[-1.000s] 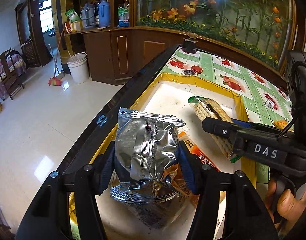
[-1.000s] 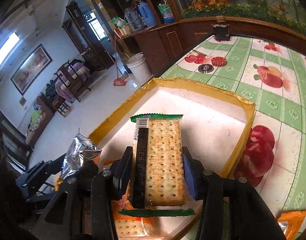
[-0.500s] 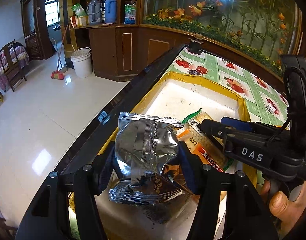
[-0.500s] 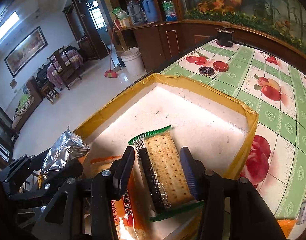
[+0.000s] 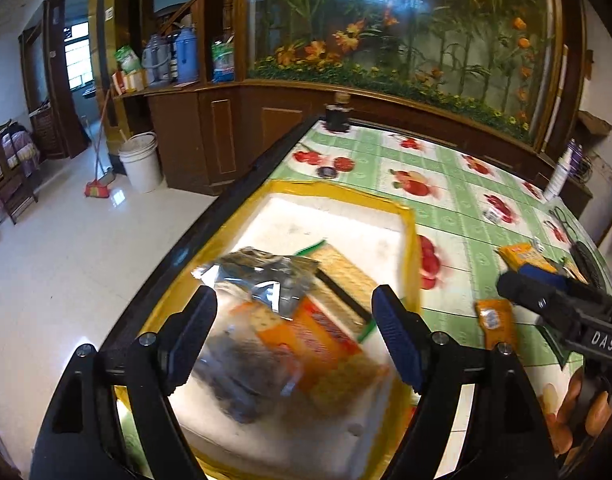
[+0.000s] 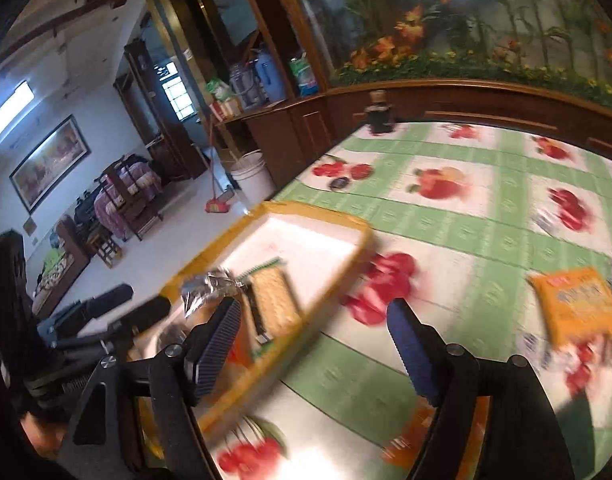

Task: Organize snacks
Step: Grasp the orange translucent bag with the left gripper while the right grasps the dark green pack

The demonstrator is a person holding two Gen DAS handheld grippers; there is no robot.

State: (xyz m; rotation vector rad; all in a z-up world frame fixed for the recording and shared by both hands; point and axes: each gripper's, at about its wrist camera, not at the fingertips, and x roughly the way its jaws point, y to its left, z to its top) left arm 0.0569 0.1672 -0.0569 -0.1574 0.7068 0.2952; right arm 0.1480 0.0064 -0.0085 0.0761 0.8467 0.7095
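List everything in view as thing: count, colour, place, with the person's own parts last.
box: one, white with yellow rim, on the table's near corner
foil packet: one, silver, in the box
cracker pack: one, clear with green ends, in the box
orange packets: one in the box, two on the tablecloth
bucket: one, white, on the floor
left tool: black, open, empty
right tool: black, open, empty
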